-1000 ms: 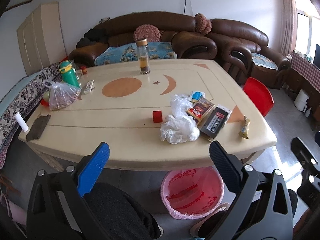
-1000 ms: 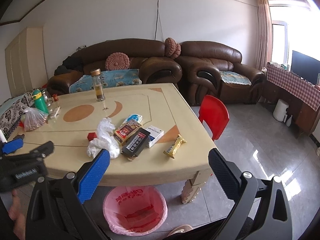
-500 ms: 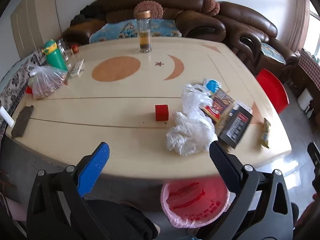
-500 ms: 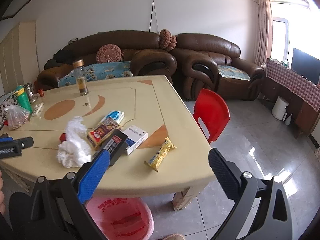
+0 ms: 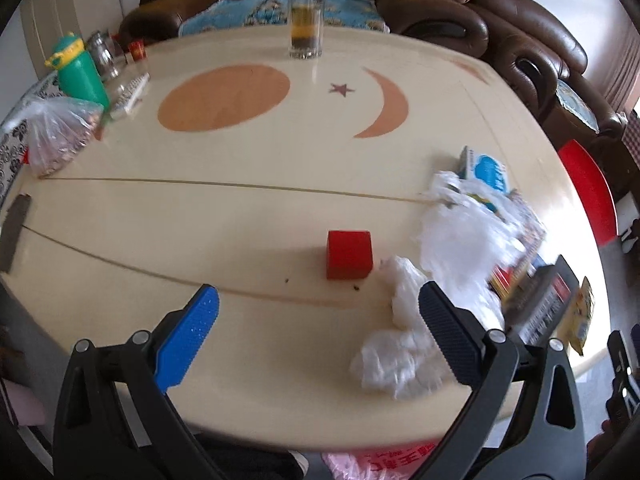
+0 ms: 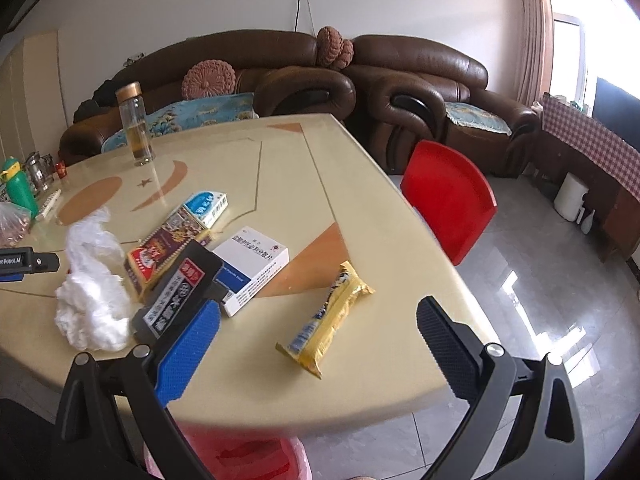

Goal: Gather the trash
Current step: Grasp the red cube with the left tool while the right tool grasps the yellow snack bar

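Trash lies on the cream table [image 5: 248, 216]: a crumpled white plastic bag [image 5: 436, 280] [image 6: 90, 300], a small red box [image 5: 349, 254], a black packet [image 6: 180, 288], a red snack packet [image 6: 164, 248], a white box [image 6: 252, 268], a blue-and-white box [image 6: 206, 206] and a yellow bar wrapper [image 6: 330, 316]. My left gripper [image 5: 316, 320] hovers open over the table's near edge, just short of the red box, its right finger over the white bag. My right gripper [image 6: 316, 336] stands open with the yellow wrapper between and just beyond its fingers. A pink-lined bin [image 6: 240, 460] sits under the table edge.
At the far side stand a glass bottle [image 5: 305, 12], a green flask [image 5: 78, 72], a bag of nuts [image 5: 56, 136] and a remote [image 5: 130, 92]. A dark strip [image 5: 14, 232] lies at the left edge. A red chair [image 6: 448, 196] and brown sofas [image 6: 420, 80] flank the table.
Both grippers have moved forward and down toward the table. The left one closed in on the red box and white bag; the right one came over the yellow wrapper. Both stay open.
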`<move>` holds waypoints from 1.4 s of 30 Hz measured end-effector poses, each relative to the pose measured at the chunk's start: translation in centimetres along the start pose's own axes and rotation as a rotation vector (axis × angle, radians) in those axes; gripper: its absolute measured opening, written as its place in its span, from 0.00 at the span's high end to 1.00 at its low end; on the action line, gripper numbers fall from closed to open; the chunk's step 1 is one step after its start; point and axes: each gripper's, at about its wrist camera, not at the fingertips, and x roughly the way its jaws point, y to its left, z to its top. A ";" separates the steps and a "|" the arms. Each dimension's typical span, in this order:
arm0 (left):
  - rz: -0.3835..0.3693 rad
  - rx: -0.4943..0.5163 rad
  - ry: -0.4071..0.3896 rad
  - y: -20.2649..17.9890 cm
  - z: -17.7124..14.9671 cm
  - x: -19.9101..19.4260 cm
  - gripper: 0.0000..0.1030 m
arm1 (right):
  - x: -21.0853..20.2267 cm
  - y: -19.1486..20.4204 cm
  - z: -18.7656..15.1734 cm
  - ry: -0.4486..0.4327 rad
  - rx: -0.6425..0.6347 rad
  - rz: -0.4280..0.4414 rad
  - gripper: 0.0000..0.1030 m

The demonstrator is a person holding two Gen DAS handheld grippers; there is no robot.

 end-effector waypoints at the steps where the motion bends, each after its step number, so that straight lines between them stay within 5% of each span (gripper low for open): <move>1: 0.004 0.002 0.009 -0.1 0.2 0.5 0.05 | 0.7 0.1 0.0 0.004 0.001 -0.002 0.06; 23: -0.055 -0.021 0.084 0.2 2.4 6.2 0.06 | 6.0 -0.2 -2.1 0.026 0.021 -0.024 0.06; 42: -0.020 0.027 0.070 -0.2 2.1 6.3 0.32 | 7.6 -0.4 -2.9 0.021 0.036 -0.042 0.16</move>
